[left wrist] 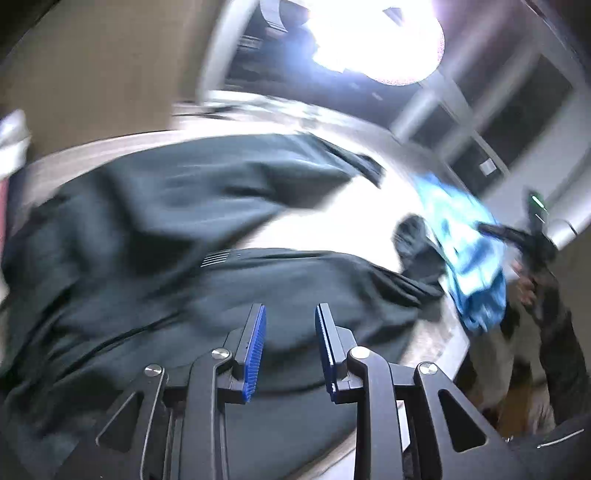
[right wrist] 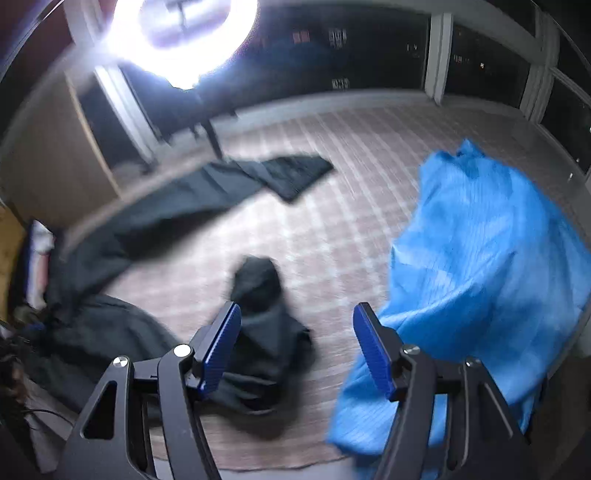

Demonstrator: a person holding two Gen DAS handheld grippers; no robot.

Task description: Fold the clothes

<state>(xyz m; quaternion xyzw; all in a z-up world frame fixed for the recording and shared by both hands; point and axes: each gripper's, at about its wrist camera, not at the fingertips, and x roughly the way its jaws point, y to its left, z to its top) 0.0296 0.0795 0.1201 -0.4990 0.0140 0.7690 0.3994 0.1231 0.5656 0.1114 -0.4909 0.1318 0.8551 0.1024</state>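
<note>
Two blurred fisheye views, one from each handheld gripper, both looking down at a table covered w/ a pale checked cloth (right wrist: 332, 155).

Left wrist view: the left gripper (left wrist: 290, 350) sits at 6 o'clock, its blue-padded jaws parted w/ a narrow gap and nothing between them. Directly beneath and ahead of it, filling the frame from 9 o'clock through centre, lies a dark garment (left wrist: 155, 229) spread loosely over the table (looks like a dark green or black sweatshirt, motion blur hides detail). The pads don't touch it as far as can be seen. At 3 o'clock a blue garment (left wrist: 469, 258) hangs bunched by the table edge, close to the right gripper (left wrist: 517, 236), which shows only as a dark blur held by a hand (left wrist: 532, 288); can't tell from here whether the two touch.

Right wrist view: the right gripper (right wrist: 295, 347) at 6 o'clock, jaws standing wide apart, empty. Between and just beyond the fingertips a crumpled part of the dark garment (right wrist: 258, 332) sits on the cloth, not pinched. More of it runs from 8 o'clock up to about 11 o'clock, a long sleeve or panel stretched flat. The blue garment (right wrist: 480, 277) lies heaped at 3 to 4 o'clock, just beside the right-hand finger (right wrist: 373, 350), partly behind it. A bright ring lamp (right wrist: 184, 33) glares at 11 o'clock.
</note>
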